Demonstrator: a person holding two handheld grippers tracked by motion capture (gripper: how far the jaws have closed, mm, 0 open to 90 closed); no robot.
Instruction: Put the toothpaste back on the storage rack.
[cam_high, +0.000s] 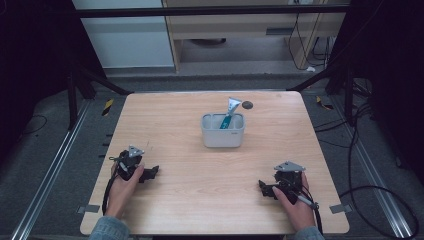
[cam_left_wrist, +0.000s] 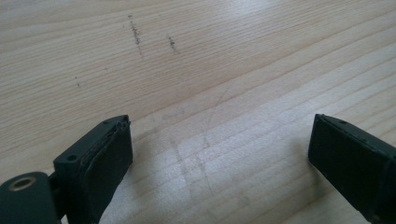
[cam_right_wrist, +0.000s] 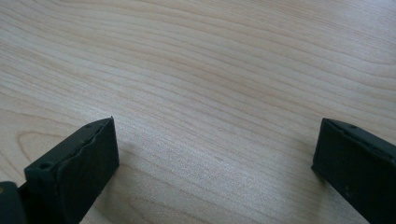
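A grey-white rectangular bin stands on the wooden table a little beyond its middle. A tube with a white cap end and blue print leans upright inside it, poking above the rim. My left gripper rests low at the table's near left, held by a hand, jaws pointing right. In the left gripper view it is open over bare wood with faint pen marks. My right gripper rests at the near right, jaws pointing left. Its own view shows it open over bare wood.
A small dark round spot sits on the table behind the bin. Black cables lie on the floor to the right. Metal rails run along the floor on both sides. Wooden furniture stands beyond the far edge.
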